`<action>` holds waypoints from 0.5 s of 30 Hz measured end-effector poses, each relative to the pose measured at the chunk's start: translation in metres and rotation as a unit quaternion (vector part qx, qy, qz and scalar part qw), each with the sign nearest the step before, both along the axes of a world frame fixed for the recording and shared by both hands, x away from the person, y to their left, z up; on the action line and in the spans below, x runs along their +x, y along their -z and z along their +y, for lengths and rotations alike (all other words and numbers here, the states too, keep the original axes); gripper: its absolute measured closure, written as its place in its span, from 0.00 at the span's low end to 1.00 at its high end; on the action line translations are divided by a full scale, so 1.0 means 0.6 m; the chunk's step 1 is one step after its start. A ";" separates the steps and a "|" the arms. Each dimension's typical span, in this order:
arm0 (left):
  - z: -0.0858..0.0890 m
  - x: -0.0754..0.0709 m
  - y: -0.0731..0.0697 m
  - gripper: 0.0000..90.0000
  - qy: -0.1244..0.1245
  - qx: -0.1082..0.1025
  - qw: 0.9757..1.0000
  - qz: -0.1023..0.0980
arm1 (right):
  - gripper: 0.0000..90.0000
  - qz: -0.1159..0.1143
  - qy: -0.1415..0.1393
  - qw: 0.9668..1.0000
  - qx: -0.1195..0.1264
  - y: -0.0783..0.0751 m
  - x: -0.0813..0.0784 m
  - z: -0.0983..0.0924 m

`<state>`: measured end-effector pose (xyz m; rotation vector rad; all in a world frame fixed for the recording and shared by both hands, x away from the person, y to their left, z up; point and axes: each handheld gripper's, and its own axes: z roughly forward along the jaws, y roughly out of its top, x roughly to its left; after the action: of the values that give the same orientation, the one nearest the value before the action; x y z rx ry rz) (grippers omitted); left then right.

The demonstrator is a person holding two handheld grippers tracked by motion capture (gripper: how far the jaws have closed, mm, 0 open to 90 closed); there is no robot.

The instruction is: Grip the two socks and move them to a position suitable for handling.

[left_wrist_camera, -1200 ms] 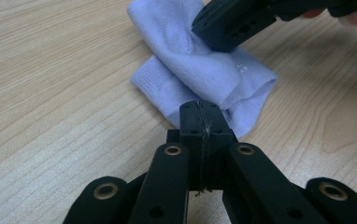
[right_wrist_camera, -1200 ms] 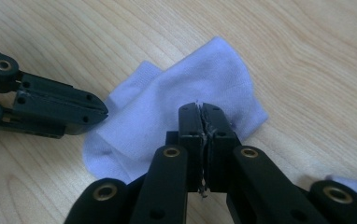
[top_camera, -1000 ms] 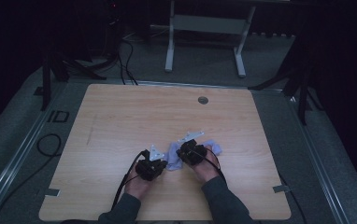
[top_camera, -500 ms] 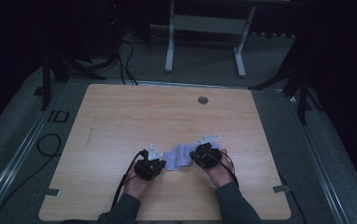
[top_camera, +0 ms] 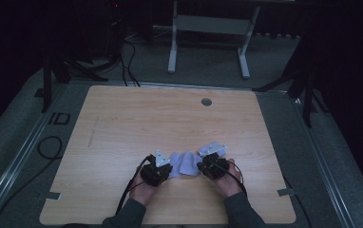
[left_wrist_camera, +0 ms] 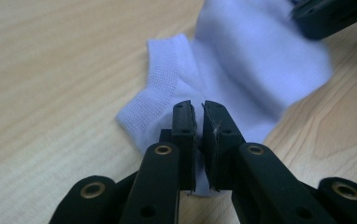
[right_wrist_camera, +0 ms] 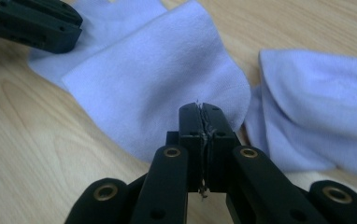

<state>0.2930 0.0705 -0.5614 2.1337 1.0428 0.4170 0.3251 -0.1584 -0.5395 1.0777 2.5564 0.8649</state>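
A pale lavender sock (top_camera: 182,164) lies stretched on the wooden table (top_camera: 170,118) between my two grippers, near the front edge. My left gripper (top_camera: 168,169) is shut on its ribbed cuff end; in the left gripper view the jaws (left_wrist_camera: 198,112) pinch the fabric, and the sock (left_wrist_camera: 251,60) runs away toward the right gripper (left_wrist_camera: 335,16). My right gripper (top_camera: 200,167) is shut on the rounded toe end, its jaws (right_wrist_camera: 200,114) pressed together over the sock's (right_wrist_camera: 158,88) edge. The left gripper (right_wrist_camera: 36,23) shows at the far end.
A second lavender sock (right_wrist_camera: 317,116) lies crumpled just beside the right gripper's jaws. A small round grommet (top_camera: 206,101) sits near the table's far edge. A white frame (top_camera: 208,28) and cables (top_camera: 127,57) stand on the floor beyond the table.
The right gripper has moved right and slightly toward the front edge, drawing the sock out flat between the two grippers. The left gripper has stayed put.
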 end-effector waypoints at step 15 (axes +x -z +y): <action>0.026 -0.015 -0.006 0.93 0.012 0.018 1.000 0.014 | 0.99 0.008 0.013 1.000 0.001 0.005 -0.022 -0.045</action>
<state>0.2839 0.0863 -0.5581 2.1872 1.0320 0.3986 0.3118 -0.1852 -0.5425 1.1208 2.5499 0.8546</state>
